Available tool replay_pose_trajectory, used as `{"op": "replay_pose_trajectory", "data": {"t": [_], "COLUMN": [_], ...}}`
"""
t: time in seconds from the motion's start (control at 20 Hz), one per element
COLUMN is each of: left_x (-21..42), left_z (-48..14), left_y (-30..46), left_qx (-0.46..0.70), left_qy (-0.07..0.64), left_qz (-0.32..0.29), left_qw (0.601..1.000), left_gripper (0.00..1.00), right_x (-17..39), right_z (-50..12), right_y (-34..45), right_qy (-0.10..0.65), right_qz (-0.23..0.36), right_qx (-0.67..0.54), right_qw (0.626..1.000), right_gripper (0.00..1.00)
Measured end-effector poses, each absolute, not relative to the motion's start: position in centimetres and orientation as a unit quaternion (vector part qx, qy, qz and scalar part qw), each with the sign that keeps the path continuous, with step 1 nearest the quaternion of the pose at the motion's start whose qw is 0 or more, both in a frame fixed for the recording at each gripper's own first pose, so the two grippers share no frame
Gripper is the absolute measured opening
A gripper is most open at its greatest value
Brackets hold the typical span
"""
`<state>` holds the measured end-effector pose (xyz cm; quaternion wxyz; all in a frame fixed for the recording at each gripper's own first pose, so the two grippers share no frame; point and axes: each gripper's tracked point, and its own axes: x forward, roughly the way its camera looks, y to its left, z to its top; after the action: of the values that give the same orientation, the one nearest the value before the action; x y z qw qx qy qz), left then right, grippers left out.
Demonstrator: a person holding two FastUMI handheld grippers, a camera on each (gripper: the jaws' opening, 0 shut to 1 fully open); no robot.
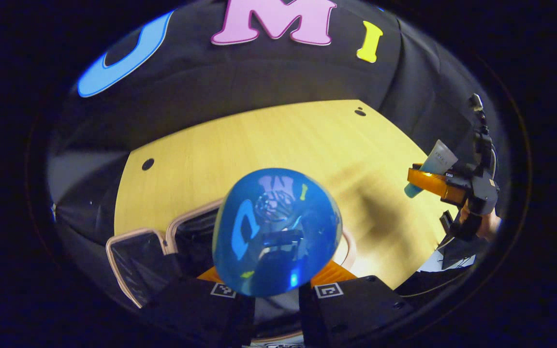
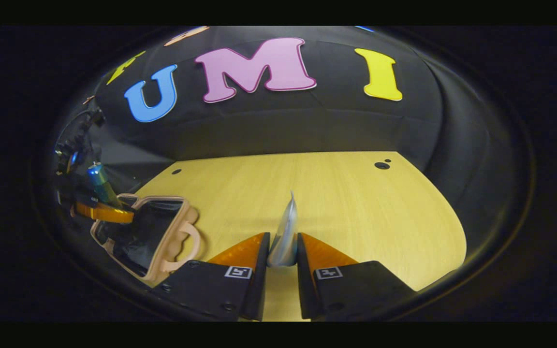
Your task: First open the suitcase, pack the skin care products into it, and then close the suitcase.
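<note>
**Both products held, suitcase open for loading**

The left gripper (image 1: 277, 290) clamps a blue bottle (image 1: 276, 232) above the open suitcase (image 2: 149, 237). The right gripper (image 2: 282, 270) pinches a pale tube (image 2: 285, 237) over bare worktop (image 2: 356, 208).

Lower the bottle straight down, inside the rim. Then bring the tube toward nine o'clock; that path looks free.

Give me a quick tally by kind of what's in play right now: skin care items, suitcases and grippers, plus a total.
Skin care products: 2, a blue bottle in the left gripper, a pale tube in the right gripper
Suitcases: 1, the suitcase lying open on the table
Grippers: 2
Total: 5
</note>
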<state>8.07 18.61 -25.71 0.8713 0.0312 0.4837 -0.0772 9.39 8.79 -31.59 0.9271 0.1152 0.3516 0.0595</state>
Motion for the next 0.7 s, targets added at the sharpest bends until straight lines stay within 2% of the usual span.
{"op": "replay_pose_trajectory", "data": {"t": [0.2,0.7], "left_x": [5.4,0.8], "left_z": [-30.7,-38.7], "left_y": [20.0,19.6], "left_qx": [-0.038,-0.066], "left_qy": [0.562,0.686], "left_qz": [-0.052,-0.03], "left_qw": [0.824,0.724], "left_gripper": [0.39,0.4], "right_x": [8.0,4.2], "right_z": [-28.6,-23.4], "right_y": [12.5,18.5], "right_qy": [0.331,0.304], "right_qz": [0.078,0.129], "right_qx": [0.11,0.094], "right_qw": [0.934,0.939], "right_gripper": [0.32,0.32]}}
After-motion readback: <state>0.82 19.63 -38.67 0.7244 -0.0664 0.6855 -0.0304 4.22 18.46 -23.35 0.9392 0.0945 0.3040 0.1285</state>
